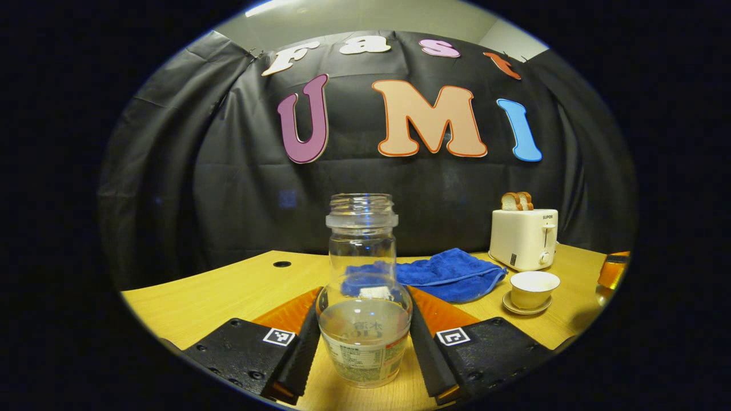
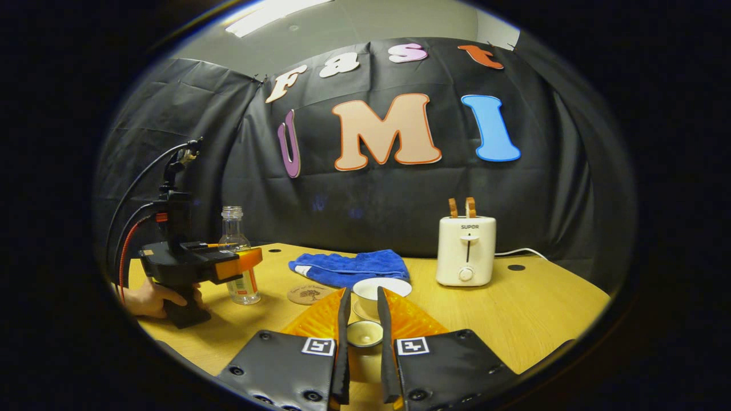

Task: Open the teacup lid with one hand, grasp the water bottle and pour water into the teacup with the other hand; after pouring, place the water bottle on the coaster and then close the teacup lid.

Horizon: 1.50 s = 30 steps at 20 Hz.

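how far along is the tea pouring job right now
Done: the lid is off the teacup, held in the right hand-held gripper. In hand: the left hand-held gripper brackets the upright water bottle; firm contact unclear. Left: pouring, setting the bottle on the coaster, closing the lid.

We see the clear water bottle (image 1: 364,297) standing upright and uncapped on the wood, about a third full (its label faces us). The white teacup (image 1: 534,288) sits open on its saucer (image 1: 526,309). Its small lid (image 2: 364,333) is off, rim up. The round coaster (image 2: 309,294) lies flat between bottle and cup.
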Each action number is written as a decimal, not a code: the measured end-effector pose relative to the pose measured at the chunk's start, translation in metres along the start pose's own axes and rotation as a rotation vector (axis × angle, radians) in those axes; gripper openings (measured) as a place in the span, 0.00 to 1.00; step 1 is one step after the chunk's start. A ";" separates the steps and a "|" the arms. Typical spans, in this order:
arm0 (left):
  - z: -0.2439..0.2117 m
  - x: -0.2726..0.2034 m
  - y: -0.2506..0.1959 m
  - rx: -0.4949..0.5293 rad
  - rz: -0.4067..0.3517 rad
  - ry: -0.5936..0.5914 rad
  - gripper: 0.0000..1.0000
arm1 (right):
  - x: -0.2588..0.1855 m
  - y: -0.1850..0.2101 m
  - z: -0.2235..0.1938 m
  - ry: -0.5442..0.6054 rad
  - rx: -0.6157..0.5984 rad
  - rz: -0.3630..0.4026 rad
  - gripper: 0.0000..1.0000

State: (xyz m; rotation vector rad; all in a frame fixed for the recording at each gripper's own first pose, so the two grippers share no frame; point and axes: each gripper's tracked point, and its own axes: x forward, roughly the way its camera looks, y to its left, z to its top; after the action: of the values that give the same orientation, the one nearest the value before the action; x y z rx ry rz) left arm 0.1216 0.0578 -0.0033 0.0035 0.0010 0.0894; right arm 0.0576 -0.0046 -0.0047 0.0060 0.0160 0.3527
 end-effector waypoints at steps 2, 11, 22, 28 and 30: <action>0.000 0.004 -0.004 0.002 -0.021 0.005 0.75 | -0.006 -0.004 0.001 -0.002 -0.001 -0.020 0.25; -0.011 0.043 -0.047 0.591 -0.075 0.028 0.70 | -0.024 -0.030 0.002 -0.005 -0.004 -0.114 0.25; -0.020 0.065 -0.114 1.284 -0.250 0.015 0.70 | -0.044 -0.062 0.005 -0.009 -0.006 -0.188 0.25; -0.035 0.065 -0.116 1.482 -0.297 0.064 0.70 | -0.045 -0.062 0.006 -0.009 -0.007 -0.190 0.25; -0.036 0.064 -0.118 1.527 -0.301 0.069 0.70 | -0.044 -0.063 0.005 -0.009 -0.007 -0.189 0.25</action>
State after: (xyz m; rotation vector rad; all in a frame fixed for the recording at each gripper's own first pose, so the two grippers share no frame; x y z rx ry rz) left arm 0.1956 -0.0540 -0.0399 1.5223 0.1385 -0.2300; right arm 0.0380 -0.0787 0.0006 -0.0005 0.0065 0.1634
